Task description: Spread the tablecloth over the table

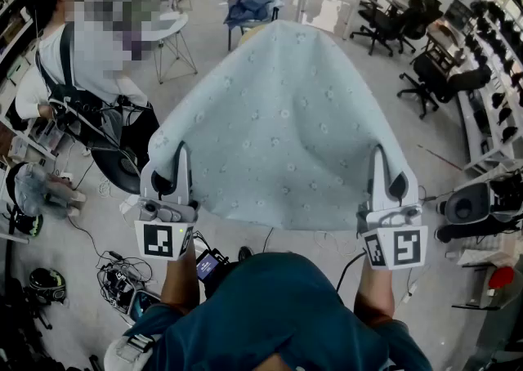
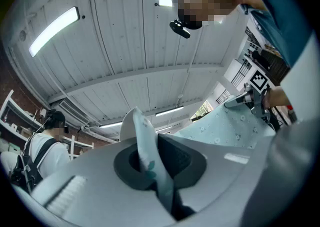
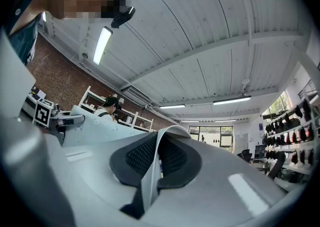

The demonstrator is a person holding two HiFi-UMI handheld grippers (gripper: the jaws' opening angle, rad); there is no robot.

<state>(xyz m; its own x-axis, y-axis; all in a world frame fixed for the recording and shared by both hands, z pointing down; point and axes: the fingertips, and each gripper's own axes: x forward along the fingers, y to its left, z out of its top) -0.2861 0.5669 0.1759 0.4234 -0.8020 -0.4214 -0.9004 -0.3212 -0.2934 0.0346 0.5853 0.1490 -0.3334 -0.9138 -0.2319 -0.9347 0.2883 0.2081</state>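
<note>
Pale blue flower-dotted fabric tablecloth (image 1: pixel 282 132) billowed in mid-air, near corners clamped in the clenched fingers of the left gripper (image 1: pixel 181 153) and right gripper (image 1: pixel 378 155). Spreading seemed under way; next, lowering it evenly over the unseen desk.

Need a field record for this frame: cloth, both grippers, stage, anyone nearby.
tablecloth: pale blue, small flower print, billowed up in the air ahead of the holder
left gripper: shut on the tablecloth's near left corner
right gripper: shut on the tablecloth's near right corner
stage: tablecloth not yet laid flat
person: standing at left, beside the tablecloth
office chairs: at right, apart from the tablecloth
</note>
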